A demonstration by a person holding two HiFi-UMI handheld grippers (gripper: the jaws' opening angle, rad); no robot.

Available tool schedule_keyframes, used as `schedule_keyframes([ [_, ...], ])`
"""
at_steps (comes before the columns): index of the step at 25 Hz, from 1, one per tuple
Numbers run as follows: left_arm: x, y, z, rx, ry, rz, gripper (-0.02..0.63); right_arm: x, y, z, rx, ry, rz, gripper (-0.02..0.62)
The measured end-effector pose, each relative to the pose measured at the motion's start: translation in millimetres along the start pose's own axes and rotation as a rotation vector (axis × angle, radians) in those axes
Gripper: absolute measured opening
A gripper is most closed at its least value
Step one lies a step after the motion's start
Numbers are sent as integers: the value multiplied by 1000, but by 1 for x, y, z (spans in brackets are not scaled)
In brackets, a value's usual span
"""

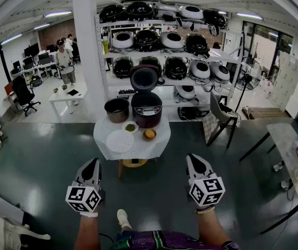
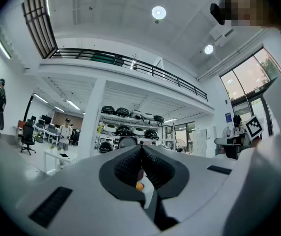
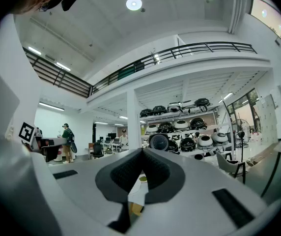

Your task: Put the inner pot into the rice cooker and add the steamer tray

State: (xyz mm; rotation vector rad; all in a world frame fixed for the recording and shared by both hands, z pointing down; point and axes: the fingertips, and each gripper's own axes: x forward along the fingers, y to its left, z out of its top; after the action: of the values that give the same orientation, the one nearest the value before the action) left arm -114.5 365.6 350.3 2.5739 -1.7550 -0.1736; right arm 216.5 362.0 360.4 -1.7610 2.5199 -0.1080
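Note:
A small table with a white cloth (image 1: 138, 149) stands ahead of me. On it are a dark rice cooker (image 1: 147, 110) with its lid (image 1: 144, 78) raised, the metal inner pot (image 1: 117, 110) to its left, and the round white steamer tray (image 1: 120, 141) at the front. My left gripper (image 1: 91, 163) and right gripper (image 1: 194, 159) hover side by side well short of the table, both shut and holding nothing. In the left gripper view the left gripper (image 2: 141, 149) shows its jaws pressed together. The right gripper (image 3: 141, 154) looks the same in its own view.
Two small bowls (image 1: 131, 127) (image 1: 149, 134) sit between the tray and the cooker. Behind the table are a white pillar (image 1: 85, 51) and shelves of several rice cookers (image 1: 164, 40). A chair (image 1: 223, 120) stands to the right, a white desk (image 1: 68, 95) and a person (image 1: 64, 61) at the back left.

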Motion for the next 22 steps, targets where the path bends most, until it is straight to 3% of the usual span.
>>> schedule_keyframes([
  [12,1,-16,1,16,5,-12,21,-7,-7,-1,-11,24,-18,3],
  [17,-2,-16,-2,1,-2,-10,21,-11,-4,1,25,-25,18,5],
  [22,-5,-16,0,9,-2,-4,21,-9,3,1,-6,-8,41,5],
])
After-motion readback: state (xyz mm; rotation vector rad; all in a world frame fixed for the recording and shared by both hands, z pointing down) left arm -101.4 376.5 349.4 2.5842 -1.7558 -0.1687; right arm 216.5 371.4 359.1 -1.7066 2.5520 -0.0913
